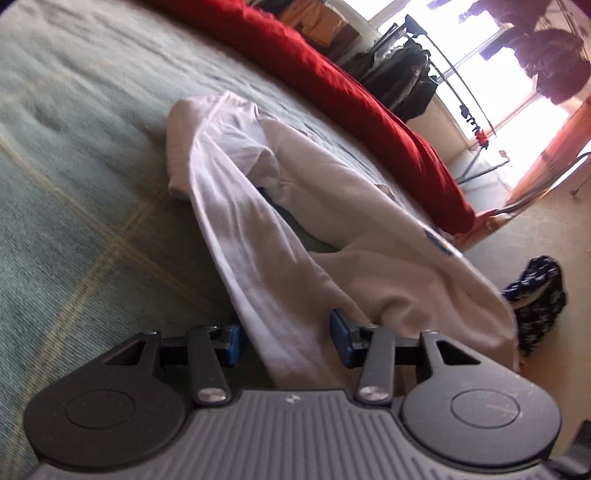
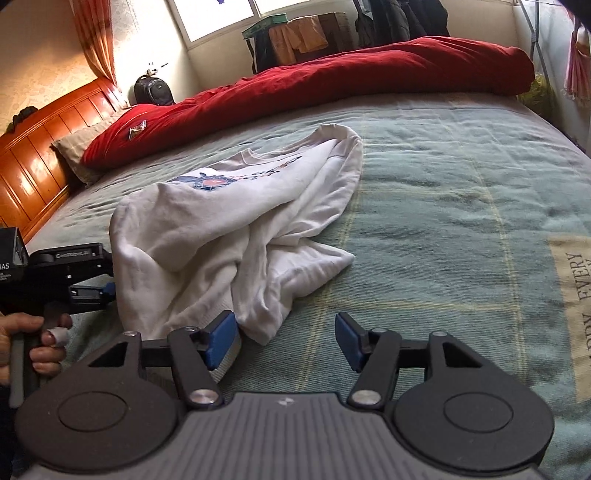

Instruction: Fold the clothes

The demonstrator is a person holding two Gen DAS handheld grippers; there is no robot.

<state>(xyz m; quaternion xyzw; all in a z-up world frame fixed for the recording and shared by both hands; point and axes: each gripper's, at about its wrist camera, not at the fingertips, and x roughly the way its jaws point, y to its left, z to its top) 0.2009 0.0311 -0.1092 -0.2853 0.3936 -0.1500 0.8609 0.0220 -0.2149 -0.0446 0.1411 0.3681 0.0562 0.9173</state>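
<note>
Lying crumpled near the middle of a bed point(image 2: 443, 192) covered in a green-grey woven spread, a white sweatshirt point(image 2: 236, 206) with a blue and red chest print awaits folding. The left tongs point(image 1: 284, 341) stand wide apart, with a long strip of the garment running between the blue pads point(image 1: 338, 332) and on toward the camera; whether the pads press the cloth cannot be told. In the right wrist view the same left tongs come in from the bed's left edge, gripped by the person's hand point(image 2: 33, 343), their tips against the sweatshirt's side. The right tongs point(image 2: 286, 339) are also spread wide and hold nothing; the left pad point(image 2: 221, 339) sits just beside the hem nearest the foot edge, while the right pad hangs over bare spread.

A bulky red duvet point(image 2: 332, 77) lies rolled along the far side of the bed, well apart from the garment, its end beside a beige pillow point(image 2: 77, 147) at the orange wooden headboard point(image 2: 44, 140). A dark patterned cloth point(image 1: 539, 295) sits off the bed's edge on the floor. Hanging clothes and a bright window point(image 2: 218, 14) fill the background.
</note>
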